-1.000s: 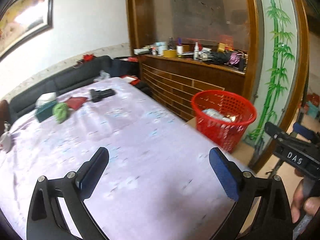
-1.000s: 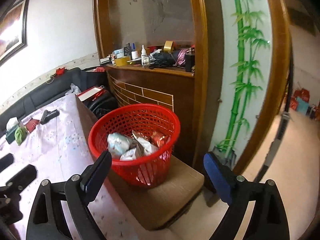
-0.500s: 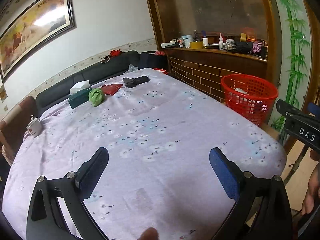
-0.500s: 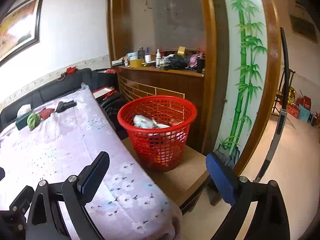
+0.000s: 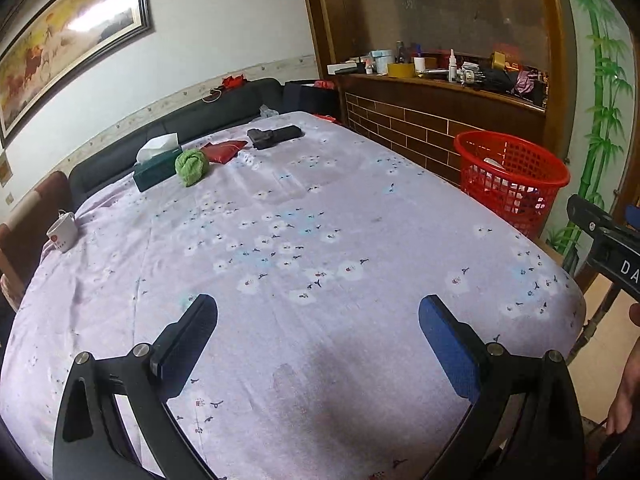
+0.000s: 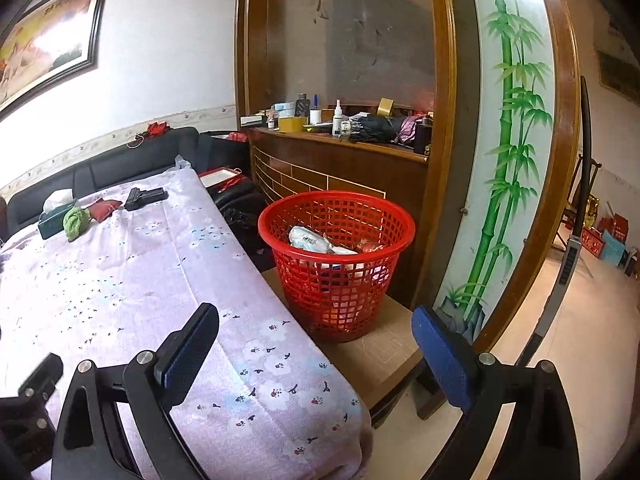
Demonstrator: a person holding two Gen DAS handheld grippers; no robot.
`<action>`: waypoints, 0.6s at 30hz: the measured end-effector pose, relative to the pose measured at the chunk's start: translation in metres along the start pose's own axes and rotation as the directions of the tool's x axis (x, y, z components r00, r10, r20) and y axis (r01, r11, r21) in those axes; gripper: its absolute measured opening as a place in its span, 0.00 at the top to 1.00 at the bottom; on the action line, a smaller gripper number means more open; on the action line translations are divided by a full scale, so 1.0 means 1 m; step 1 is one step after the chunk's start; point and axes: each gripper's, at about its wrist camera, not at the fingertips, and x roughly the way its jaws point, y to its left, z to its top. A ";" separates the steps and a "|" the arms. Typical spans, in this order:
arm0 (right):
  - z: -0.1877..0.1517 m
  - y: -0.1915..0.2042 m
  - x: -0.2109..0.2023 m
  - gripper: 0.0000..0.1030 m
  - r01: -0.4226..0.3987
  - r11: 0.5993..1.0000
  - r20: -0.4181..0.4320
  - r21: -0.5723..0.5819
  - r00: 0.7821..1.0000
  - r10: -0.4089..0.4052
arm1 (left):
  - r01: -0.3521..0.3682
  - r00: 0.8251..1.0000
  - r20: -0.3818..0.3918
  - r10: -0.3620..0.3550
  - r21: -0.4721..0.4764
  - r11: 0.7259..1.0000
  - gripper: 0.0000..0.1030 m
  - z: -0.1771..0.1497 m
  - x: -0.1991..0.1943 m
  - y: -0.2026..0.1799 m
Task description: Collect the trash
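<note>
A red mesh basket (image 6: 336,256) stands on a low wooden stool beside the table and holds several crumpled wrappers (image 6: 310,238). The same red basket (image 5: 510,178) shows at the right of the left wrist view. My right gripper (image 6: 314,340) is open and empty, hovering over the table's near corner, short of the basket. My left gripper (image 5: 316,330) is open and empty above the near part of the lilac flowered tablecloth (image 5: 300,240). At the table's far end lie a green cloth (image 5: 191,167), a red pouch (image 5: 222,151), a black object (image 5: 273,136) and a tissue box (image 5: 156,160).
A white cup (image 5: 62,234) sits at the table's left edge. A dark sofa (image 5: 180,120) runs behind the table. A cluttered wooden ledge (image 6: 340,136) is behind the basket. The bamboo-painted panel (image 6: 508,140) and tiled floor (image 6: 580,320) lie to the right. A hand (image 5: 624,392) holds the right gripper's body.
Both grippers have pulled back from the basket toward the table's near edge. More of the tablecloth and the far-end objects have come into view. Both stay open.
</note>
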 end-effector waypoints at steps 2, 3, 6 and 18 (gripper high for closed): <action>-0.001 0.000 0.001 0.04 0.002 1.000 -0.001 0.001 1.000 -0.002 | 0.003 1.000 -0.002 -0.003 -0.005 1.000 0.03 0.000 0.000 0.001; 0.000 0.000 0.001 0.04 0.002 1.000 -0.003 0.002 1.000 -0.002 | 0.004 1.000 -0.002 -0.005 -0.009 1.000 0.03 0.000 0.000 0.001; 0.000 -0.001 0.001 0.04 0.001 1.000 -0.004 0.003 1.000 -0.001 | 0.008 1.000 -0.003 -0.008 -0.013 1.000 0.03 0.000 0.000 0.002; -0.002 0.004 0.001 0.04 -0.002 1.000 -0.006 -0.009 1.000 0.002 | 0.030 0.999 -0.012 -0.030 -0.013 0.999 0.03 -0.002 0.002 0.002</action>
